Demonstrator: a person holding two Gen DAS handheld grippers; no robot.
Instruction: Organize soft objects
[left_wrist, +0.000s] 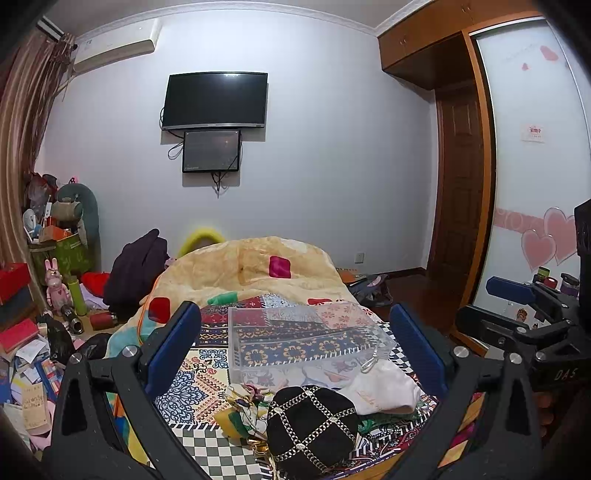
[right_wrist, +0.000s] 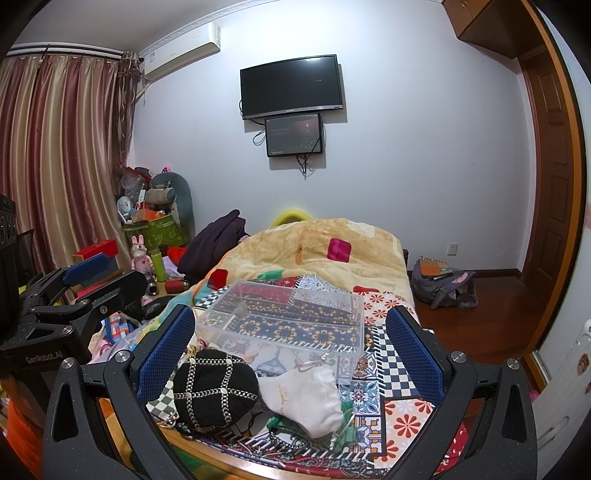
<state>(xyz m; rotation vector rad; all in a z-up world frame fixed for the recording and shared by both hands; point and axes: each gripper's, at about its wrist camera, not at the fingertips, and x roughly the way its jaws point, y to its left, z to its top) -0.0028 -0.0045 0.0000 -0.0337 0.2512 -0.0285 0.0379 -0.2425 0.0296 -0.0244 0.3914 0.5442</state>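
Note:
A black pouch with a silver chain grid (left_wrist: 310, 428) (right_wrist: 214, 387) lies at the near edge of the patterned bedspread. A white drawstring pouch (left_wrist: 384, 391) (right_wrist: 306, 395) lies just right of it. A floral cloth (left_wrist: 245, 406) sits left of the black pouch, and green fabric (right_wrist: 284, 421) shows under the white one. A clear plastic box (left_wrist: 303, 336) (right_wrist: 284, 317) stands empty behind them. My left gripper (left_wrist: 295, 343) is open above the pile. My right gripper (right_wrist: 291, 347) is open, straddling the pouches.
A yellow blanket (left_wrist: 258, 266) is heaped at the far end of the bed. Clutter, boxes and toys (left_wrist: 55, 295) fill the floor on the left. A bag (right_wrist: 443, 284) lies on the wood floor on the right, near a wardrobe (left_wrist: 535, 166).

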